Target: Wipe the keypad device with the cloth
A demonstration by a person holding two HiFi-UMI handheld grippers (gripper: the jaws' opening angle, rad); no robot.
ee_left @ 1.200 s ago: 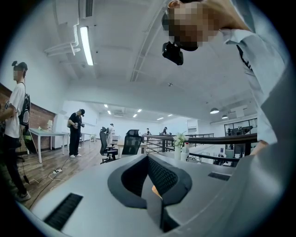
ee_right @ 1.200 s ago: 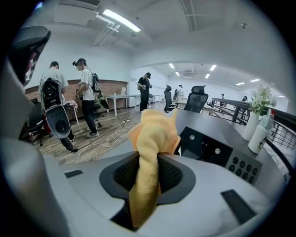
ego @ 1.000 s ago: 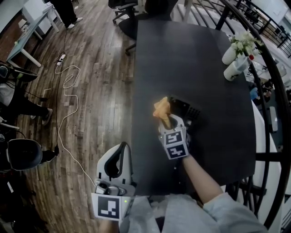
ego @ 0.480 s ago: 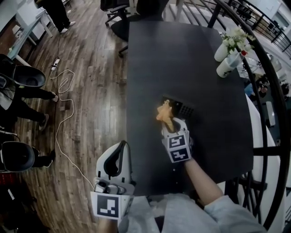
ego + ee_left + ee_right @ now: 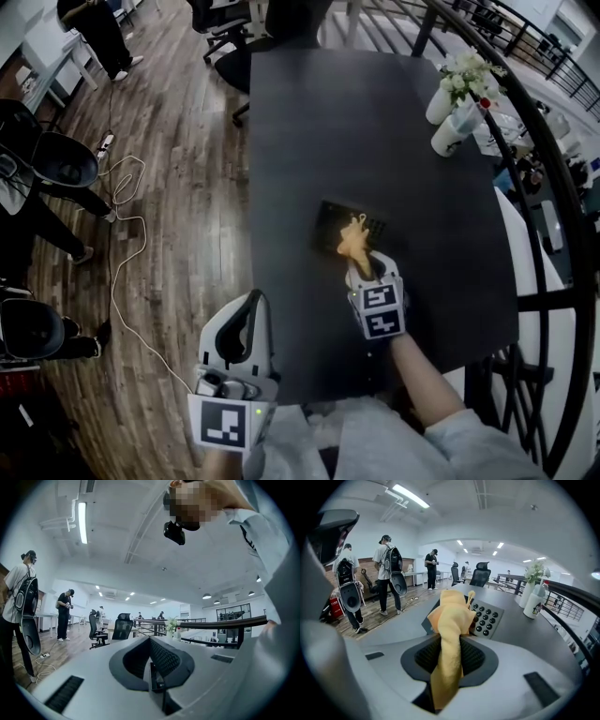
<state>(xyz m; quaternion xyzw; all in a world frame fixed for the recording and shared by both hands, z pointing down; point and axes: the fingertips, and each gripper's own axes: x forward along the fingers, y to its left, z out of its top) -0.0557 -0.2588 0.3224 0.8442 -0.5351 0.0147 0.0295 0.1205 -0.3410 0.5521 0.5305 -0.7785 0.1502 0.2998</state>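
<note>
A dark keypad device lies flat near the middle of the black table. An orange-yellow cloth rests bunched on the device's near part, and my right gripper is shut on it. In the right gripper view the cloth rises from between the jaws and hides the left part of the keypad device, whose round buttons show on the right. My left gripper hangs off the table's near left corner, above the wooden floor. Its jaws are shut with nothing in them.
A white vase of flowers and a white bottle stand at the table's far right. A curved black railing runs past the right edge. Office chairs stand beyond the far end. A white cable and people are on the left.
The right gripper has carried the cloth from the keypad device's left edge rightward onto its surface. The left gripper has stayed where it was.
</note>
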